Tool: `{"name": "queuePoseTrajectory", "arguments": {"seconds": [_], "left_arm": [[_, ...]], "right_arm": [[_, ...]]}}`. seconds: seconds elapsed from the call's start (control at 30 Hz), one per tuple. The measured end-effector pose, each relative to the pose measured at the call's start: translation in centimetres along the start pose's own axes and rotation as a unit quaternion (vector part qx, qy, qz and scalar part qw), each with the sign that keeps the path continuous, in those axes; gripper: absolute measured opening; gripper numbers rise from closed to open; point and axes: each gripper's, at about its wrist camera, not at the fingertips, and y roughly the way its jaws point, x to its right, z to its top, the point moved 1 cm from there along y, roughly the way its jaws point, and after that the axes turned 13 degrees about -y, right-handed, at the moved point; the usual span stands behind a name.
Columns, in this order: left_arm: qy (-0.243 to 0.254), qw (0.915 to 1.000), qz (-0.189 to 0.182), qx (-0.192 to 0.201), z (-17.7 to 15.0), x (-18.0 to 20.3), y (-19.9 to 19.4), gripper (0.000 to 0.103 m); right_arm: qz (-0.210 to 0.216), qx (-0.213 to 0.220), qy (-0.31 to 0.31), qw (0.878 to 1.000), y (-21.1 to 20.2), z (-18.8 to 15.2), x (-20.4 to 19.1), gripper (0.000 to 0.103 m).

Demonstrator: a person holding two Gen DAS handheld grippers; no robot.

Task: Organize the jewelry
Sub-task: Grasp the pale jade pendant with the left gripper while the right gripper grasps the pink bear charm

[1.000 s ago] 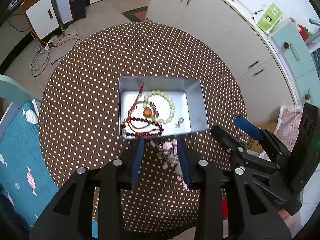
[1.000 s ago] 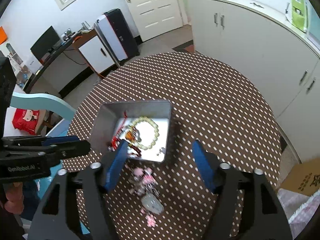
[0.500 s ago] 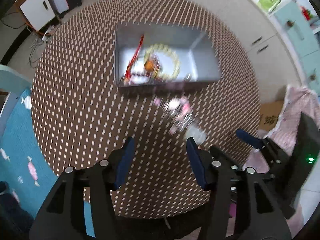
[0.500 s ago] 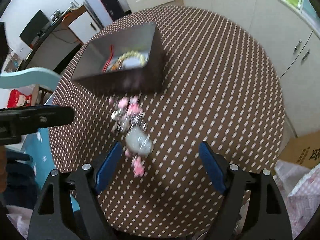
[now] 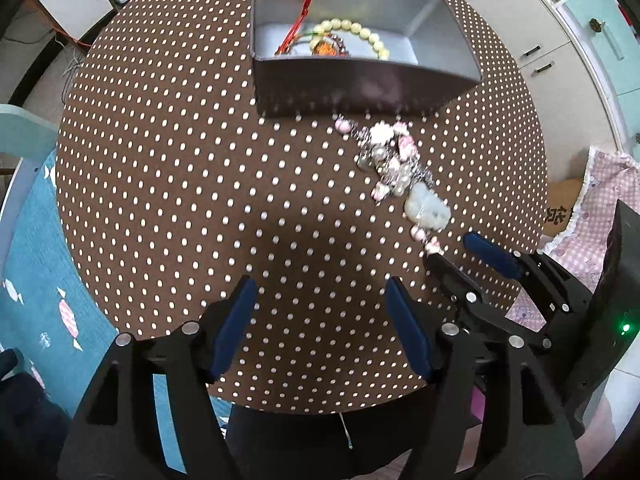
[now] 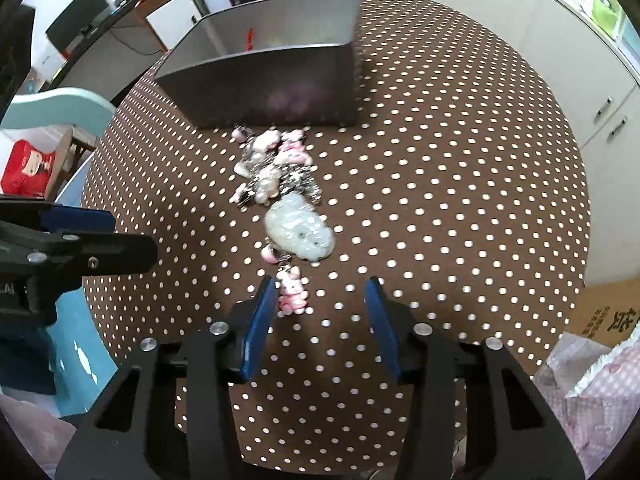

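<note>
A pink and silver charm bracelet (image 5: 394, 160) with a pale jade pendant (image 5: 426, 206) lies on the dotted brown table, just in front of a grey metal box (image 5: 360, 84). The box holds a cream bead bracelet (image 5: 352, 34), a red cord (image 5: 298, 20) and other pieces. My left gripper (image 5: 320, 320) is open and empty, low over the table's near edge. My right gripper (image 6: 322, 320) is open, with the bracelet's pink tail (image 6: 292, 292) just inside its left finger. The bracelet (image 6: 276, 164), pendant (image 6: 300, 232) and box (image 6: 272, 84) also show in the right wrist view.
The round table (image 5: 160, 160) has a brown polka-dot cloth. A teal chair (image 6: 52, 108) and blue cushion (image 5: 36, 248) stand at the left. White cabinets (image 6: 520, 12) run behind. A cardboard box (image 6: 600, 316) and pink cloth (image 5: 592, 208) lie at the right.
Both grippers have pulled back from the box toward the table's near edge and dropped lower. The left gripper has opened wider; the bracelet stays on the table.
</note>
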Motion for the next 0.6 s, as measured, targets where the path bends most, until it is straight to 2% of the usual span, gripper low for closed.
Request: {"name": "queuePoseTrajectory", "arguments": {"seconds": [0.1,0.17,0.2,0.4,0.6], "left_arm": [[-0.003,1.0000,0.002,-0.002,-0.5,-0.5,0.3,0.069],[-0.006,1.0000,0.003,-0.003,-0.7,-0.7,0.4,0.069],[-0.007,1.0000,0.003,-0.003,-0.8,-0.9,0.4,0.069],[-0.006,1.0000,-0.001,0.002,-1.1,-0.9,-0.3,0.069],[0.020,0.9992,-0.033,0.008,-0.4,1.5,-0.7,0.067]], "right_arm": [[-0.015,0.004,-0.031,0.999,0.3,0.0,-1.3,0.032],[-0.029,0.009,-0.051,0.998,0.3,-0.2,-2.1,0.016],[-0.020,0.011,-0.054,0.998,0.4,-0.3,-2.4,0.014],[-0.011,0.010,-0.042,0.999,0.2,-0.4,-2.1,0.013],[-0.005,0.025,-0.002,1.000,-1.3,-0.6,0.4,0.013]]}}
